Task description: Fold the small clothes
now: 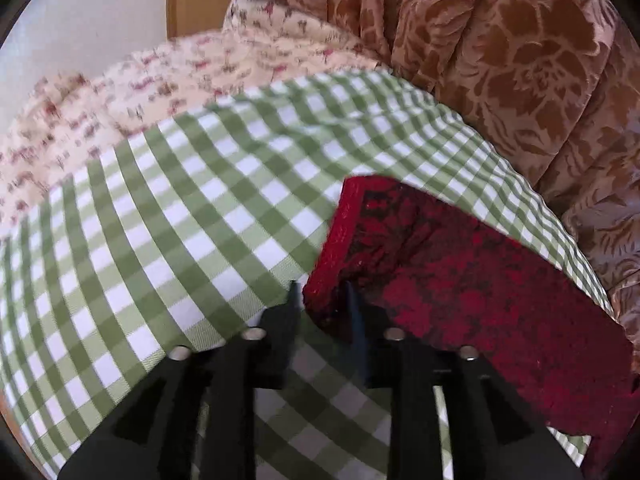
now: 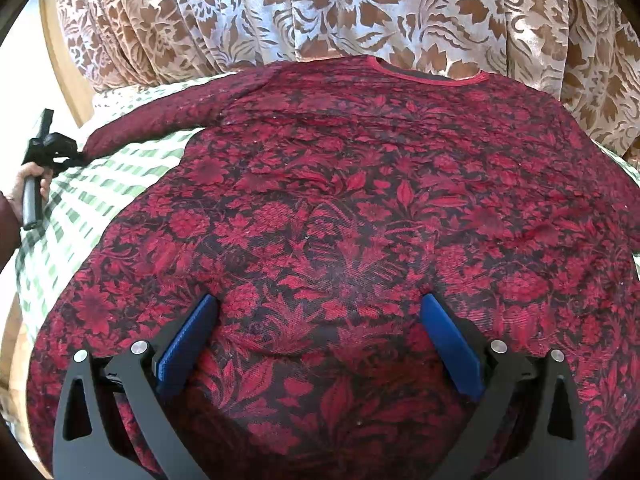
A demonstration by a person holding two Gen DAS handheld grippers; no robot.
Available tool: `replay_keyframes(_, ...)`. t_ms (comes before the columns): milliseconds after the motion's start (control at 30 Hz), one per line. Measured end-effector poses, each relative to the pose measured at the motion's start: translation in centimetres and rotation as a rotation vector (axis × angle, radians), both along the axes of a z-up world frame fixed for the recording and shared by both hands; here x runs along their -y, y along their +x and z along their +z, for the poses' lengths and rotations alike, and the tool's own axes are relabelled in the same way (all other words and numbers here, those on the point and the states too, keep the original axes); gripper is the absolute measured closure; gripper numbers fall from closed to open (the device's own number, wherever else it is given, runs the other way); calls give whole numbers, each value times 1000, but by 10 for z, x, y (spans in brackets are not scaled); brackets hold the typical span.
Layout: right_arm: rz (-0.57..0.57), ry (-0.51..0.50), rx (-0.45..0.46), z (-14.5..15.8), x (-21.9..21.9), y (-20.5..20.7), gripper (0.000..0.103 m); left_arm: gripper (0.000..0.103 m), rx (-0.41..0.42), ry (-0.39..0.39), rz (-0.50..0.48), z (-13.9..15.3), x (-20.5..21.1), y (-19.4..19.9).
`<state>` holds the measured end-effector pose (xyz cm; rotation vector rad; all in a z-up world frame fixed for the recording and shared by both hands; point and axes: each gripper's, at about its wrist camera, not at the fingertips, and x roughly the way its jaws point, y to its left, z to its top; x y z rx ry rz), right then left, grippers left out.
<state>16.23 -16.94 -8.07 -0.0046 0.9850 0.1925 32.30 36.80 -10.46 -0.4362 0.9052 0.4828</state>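
Spread flat, the red floral top (image 2: pixel 340 208) lies front-up on the green checked cloth (image 1: pixel 168 216) covering the counter, neckline toward the patterned curtain (image 2: pixel 320 12). Its left sleeve (image 1: pixel 460 272) reaches out across the checks, and the left gripper (image 1: pixel 322 292) sits at the cuff, fingers drawn narrow around the cuff's corner; whether the pads actually press the fabric cannot be told. The right gripper (image 2: pixel 320 320) hangs above the garment's lower body, blue-padded fingers (image 2: pixel 188 336) spread wide with nothing between them. A pink-sprigged fabric (image 1: pixel 120 100) lies beyond the checked cloth.
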Motion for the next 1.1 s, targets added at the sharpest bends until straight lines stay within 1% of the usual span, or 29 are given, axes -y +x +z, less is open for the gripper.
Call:
replay_keyframes(33,-1,3,0,0,1,0,3,54,8,-7,14,5,2,-2)
replay_keyframes(67,-1,5,0,0,1,0,3,46,22,-12,34,11,5,-5)
replay_keyframes(100,-1,4,1,0,1,0,3,45,55,0,57,23,13,-13)
replay_keyframes(133,-1,4,2,1,1,0,3,45,74,17,50,31,21,-18)
replay_keyframes(167,-1,6,2,1,2,0,3,45,104,46,11,45,40,-25)
replay_keyframes(233,-1,10,2,1,2,0,3,44,153,63,-70,62,73,-37)
replay_keyframes(300,0,17,0,2,3,0,3,42,201,34,-155,73,112,-53)
replay_keyframes(400,2,43,-10,5,7,1,3,39,250,-14,-323,80,188,-80)
replay_keyframes(467,1,93,-31,13,15,2,4,38,244,-59,-432,75,238,-93)
replay_keyframes(500,-10,119,-32,19,22,2,6,38,239,-72,-471,72,260,-101)
replay_keyframes(533,-36,152,-25,26,34,1,14,38,232,-86,-520,68,284,-110)
replay_keyframes(567,-92,204,-4,38,57,-1,17,38,222,-96,-578,64,309,-119)
replay_keyframes(600,-146,238,20,46,78,-4,17,38,214,-94,-614,60,326,-126)
replay_keyframes(667,-273,304,64,58,129,-11,17,38,192,-61,-685,52,361,-141)
replay_keyframes(700,-367,340,86,62,169,-17,17,38,172,-32,-722,46,378,-146)
replay_keyframes(733,-450,356,98,63,204,-22,20,38,154,-7,-743,41,388,-151)
replay_keyframes(767,-511,359,102,62,230,-27,24,38,134,14,-760,37,397,-155)
replay_keyframes(833,-712,399,107,55,312,-40,30,38,107,37,-769,30,406,-161)
replay_keyframes(933,-930,440,127,45,400,-55,34,38,84,52,-763,23,408,-162)
replay_keyframes(1000,-1040,453,135,38,444,-59,35,35,74,38,-757,22,412,-157)
replay_keyframes(1067,-1142,496,140,28,482,-60,37,32,62,51,-756,21,417,-155)
replay_keyframes(1100,-1157,524,149,25,495,-58,38,31,58,65,-758,19,418,-155)
